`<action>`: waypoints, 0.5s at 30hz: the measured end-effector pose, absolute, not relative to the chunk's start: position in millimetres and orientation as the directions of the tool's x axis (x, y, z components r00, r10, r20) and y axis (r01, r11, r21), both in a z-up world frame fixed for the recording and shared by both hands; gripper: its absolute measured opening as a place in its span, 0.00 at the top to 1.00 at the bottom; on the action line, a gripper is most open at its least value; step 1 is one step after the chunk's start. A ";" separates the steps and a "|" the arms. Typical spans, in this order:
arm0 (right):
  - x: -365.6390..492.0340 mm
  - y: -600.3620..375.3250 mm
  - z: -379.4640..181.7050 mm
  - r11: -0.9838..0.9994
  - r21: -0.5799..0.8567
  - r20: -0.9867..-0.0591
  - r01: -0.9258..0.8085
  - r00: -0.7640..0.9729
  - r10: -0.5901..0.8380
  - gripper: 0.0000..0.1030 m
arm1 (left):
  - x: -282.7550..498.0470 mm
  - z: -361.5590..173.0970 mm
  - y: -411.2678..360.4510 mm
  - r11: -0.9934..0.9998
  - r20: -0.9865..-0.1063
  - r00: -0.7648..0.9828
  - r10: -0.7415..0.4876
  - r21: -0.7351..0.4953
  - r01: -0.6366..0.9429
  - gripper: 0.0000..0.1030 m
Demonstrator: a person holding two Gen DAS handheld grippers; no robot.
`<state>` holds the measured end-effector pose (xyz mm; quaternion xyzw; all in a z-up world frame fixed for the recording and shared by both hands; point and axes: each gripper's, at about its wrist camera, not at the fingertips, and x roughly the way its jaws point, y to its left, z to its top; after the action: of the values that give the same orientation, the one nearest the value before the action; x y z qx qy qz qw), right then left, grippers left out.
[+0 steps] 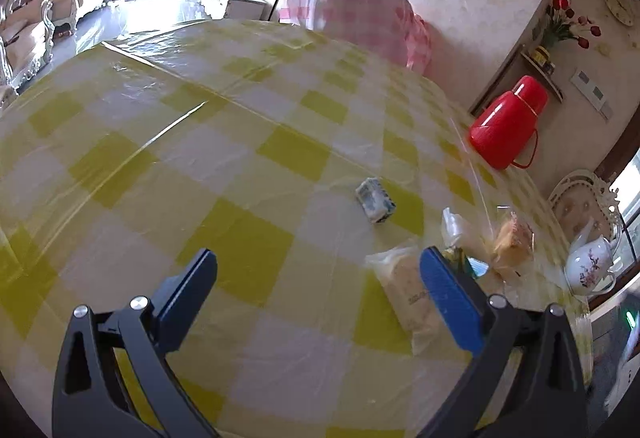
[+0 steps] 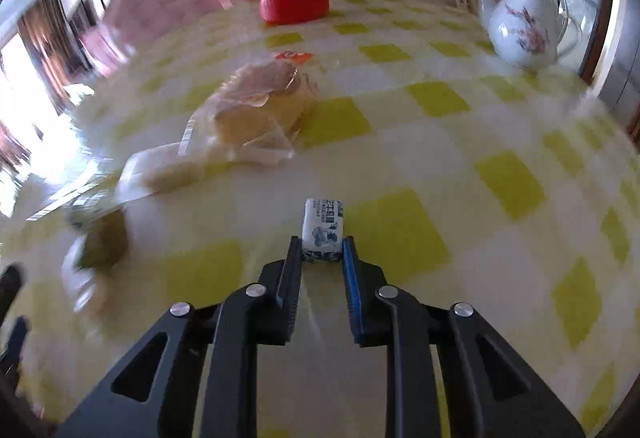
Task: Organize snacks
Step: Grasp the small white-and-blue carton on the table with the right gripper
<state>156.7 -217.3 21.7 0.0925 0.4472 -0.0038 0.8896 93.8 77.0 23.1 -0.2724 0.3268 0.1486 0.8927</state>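
Candy packet [image 2: 323, 231], white and blue, is pinched in your right tongs [image 2: 322, 252] just above the counter [image 2: 420, 158]; carry it level toward the wrapped cakes [image 2: 256, 110] near the far left edge. Your left tongs [image 1: 318, 270] hang released, holding nothing.

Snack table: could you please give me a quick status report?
Left gripper open, empty. Right gripper shut on small blue-white candy packet. Clear-wrapped bread nearby, not blocking.
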 end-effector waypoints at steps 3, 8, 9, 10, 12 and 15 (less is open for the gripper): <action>113.7 -233.2 37.2 0.975 0.218 -0.741 0.038 0.657 0.140 0.80 | 91.8 22.3 85.0 0.792 -0.666 0.741 0.089 -0.404 -0.458 0.02; 47.8 -245.2 46.2 0.975 0.220 -0.699 -0.031 0.692 0.180 0.80 | 93.3 29.7 82.1 0.827 -0.643 0.763 0.060 -0.395 -0.399 0.02; 39.6 -247.6 41.5 0.974 0.226 -0.702 -0.025 0.689 0.181 0.80 | 95.8 33.7 75.6 0.855 -0.635 0.771 0.048 -0.373 -0.361 0.02; 36.1 -249.4 35.5 0.971 0.240 -0.717 -0.015 0.671 0.188 0.80 | 97.8 36.0 69.8 0.876 -0.632 0.774 0.042 -0.349 -0.333 0.02; 33.3 -251.9 37.4 0.962 0.272 -0.709 -0.016 0.672 0.212 0.80 | 103.4 39.2 49.6 0.930 -0.642 0.766 0.038 -0.258 -0.262 0.02; 36.1 -256.0 33.5 0.954 0.301 -0.711 -0.013 0.664 0.233 0.80 | 110.1 38.8 22.4 0.971 -0.650 0.760 0.000 -0.182 -0.156 0.02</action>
<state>36.1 -256.0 33.5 0.1362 0.4043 0.0682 0.9019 110.1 22.4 38.8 -0.1131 0.3441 0.0420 0.9312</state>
